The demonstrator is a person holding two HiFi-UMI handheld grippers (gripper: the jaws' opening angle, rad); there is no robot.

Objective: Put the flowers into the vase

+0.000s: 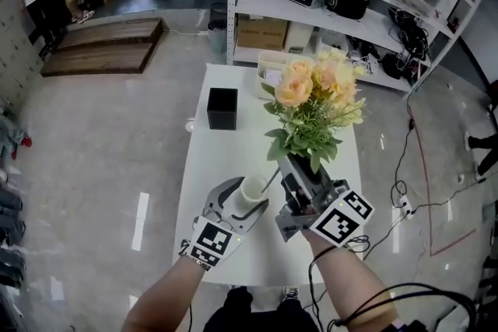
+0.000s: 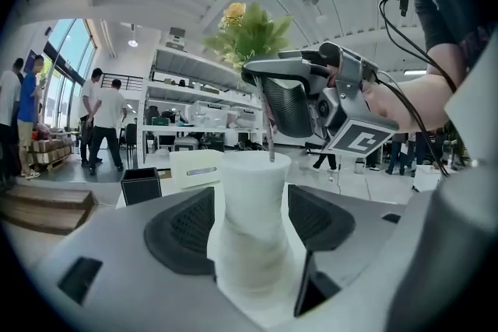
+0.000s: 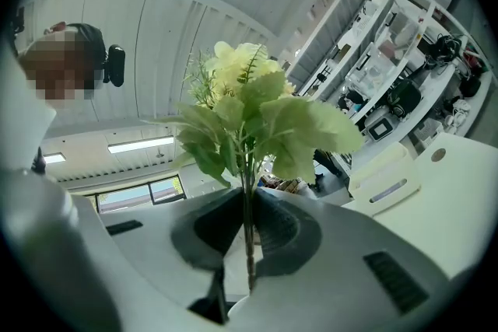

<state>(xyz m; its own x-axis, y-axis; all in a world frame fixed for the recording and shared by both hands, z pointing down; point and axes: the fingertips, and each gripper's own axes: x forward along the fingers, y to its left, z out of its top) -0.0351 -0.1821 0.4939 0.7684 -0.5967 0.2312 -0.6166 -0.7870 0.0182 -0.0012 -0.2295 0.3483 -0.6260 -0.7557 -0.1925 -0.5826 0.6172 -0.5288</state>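
Because the left fingers stand spread around the vase, flowers pinched in the right fingers could topple it

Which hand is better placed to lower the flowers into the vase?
Right: the right claw is shut on the flower stem, its end at the vase mouth; the left claw stands open around the vase.

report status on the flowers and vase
Left gripper open around the white vase. Right gripper shut on the flower stems, tip at the vase mouth. Black box far back, nothing blocking.
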